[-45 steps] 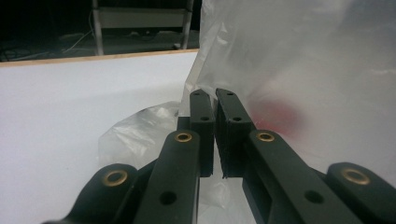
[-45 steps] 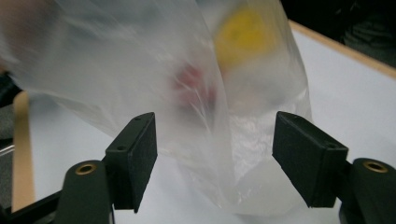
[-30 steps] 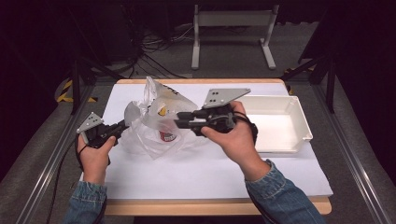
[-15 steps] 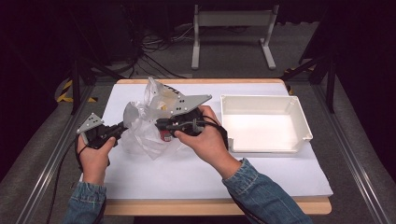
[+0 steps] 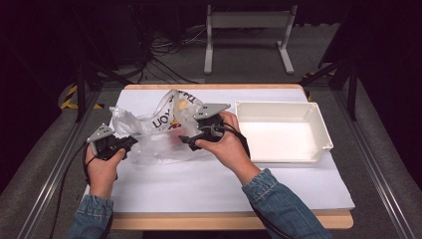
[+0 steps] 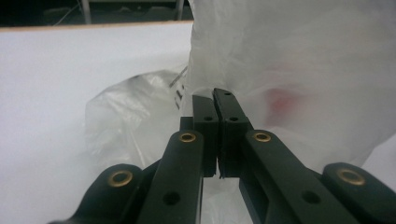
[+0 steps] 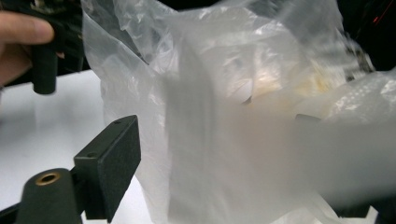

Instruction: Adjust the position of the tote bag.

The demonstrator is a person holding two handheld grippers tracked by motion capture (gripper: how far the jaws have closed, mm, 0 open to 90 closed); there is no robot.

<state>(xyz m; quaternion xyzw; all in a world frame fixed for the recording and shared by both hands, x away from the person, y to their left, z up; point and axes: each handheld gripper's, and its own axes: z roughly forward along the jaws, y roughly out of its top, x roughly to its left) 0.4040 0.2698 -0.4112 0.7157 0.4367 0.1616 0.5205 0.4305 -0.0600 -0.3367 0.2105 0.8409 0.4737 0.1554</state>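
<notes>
Lying crumpled on the white worktop [image 5: 209, 174], left of an empty white tray [image 5: 318, 130]: a thin, clear plastic bag [image 5: 159, 130] with printed lettering and something red and something yellowish inside. Pinching a fold of the bag's left edge, jaws pressed together on the film: the left hand-held gripper [image 5: 130, 142]. Having just been opening, jaws spread wide with film bunched between them and not clamped: the right hand-held gripper [image 5: 186, 141], at the bag's right side. Looking light, limp and slippery, likely to sag and slide; best taken by a gathered fold near the mouth. Standing beyond the worktop in a dark room: a grey floor, cables, a metal stand [image 5: 249, 25].
</notes>
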